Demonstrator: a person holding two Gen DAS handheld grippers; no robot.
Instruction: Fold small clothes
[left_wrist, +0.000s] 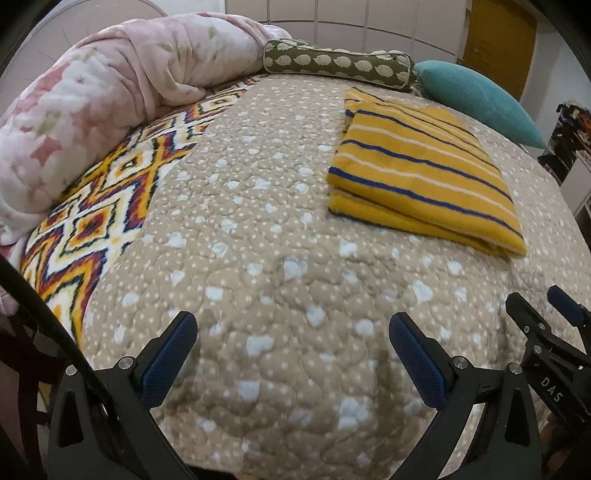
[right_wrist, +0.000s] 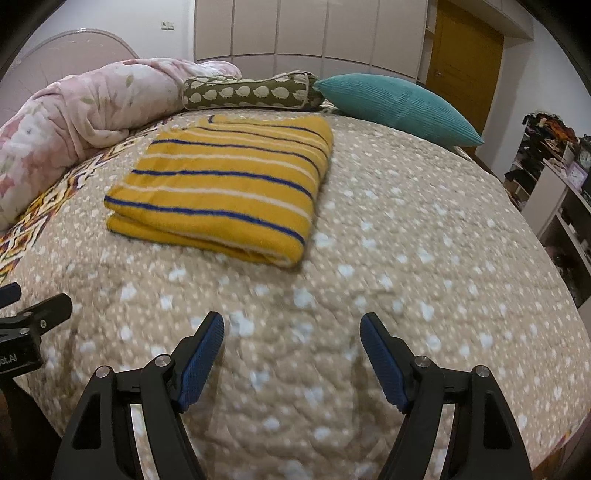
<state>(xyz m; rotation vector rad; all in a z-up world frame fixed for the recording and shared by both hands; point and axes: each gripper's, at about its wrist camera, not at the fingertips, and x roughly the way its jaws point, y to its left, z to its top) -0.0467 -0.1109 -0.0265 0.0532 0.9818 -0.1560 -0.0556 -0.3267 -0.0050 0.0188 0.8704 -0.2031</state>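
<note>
A yellow garment with blue and white stripes (left_wrist: 417, 170) lies folded into a flat rectangle on the beige dotted quilt (left_wrist: 258, 236). It also shows in the right wrist view (right_wrist: 225, 188), left of centre. My left gripper (left_wrist: 293, 326) is open and empty, low over the quilt, well short of the garment. My right gripper (right_wrist: 291, 328) is open and empty, also short of the garment. The right gripper shows at the right edge of the left wrist view (left_wrist: 546, 317). The left gripper shows at the left edge of the right wrist view (right_wrist: 22, 306).
A pink floral blanket (left_wrist: 92, 92) is bunched at the back left over a zigzag-patterned cover (left_wrist: 107, 206). An olive bolster (left_wrist: 336, 64) and a teal cushion (right_wrist: 399, 107) lie at the far edge. Cluttered shelves (right_wrist: 554, 155) stand to the right of the bed.
</note>
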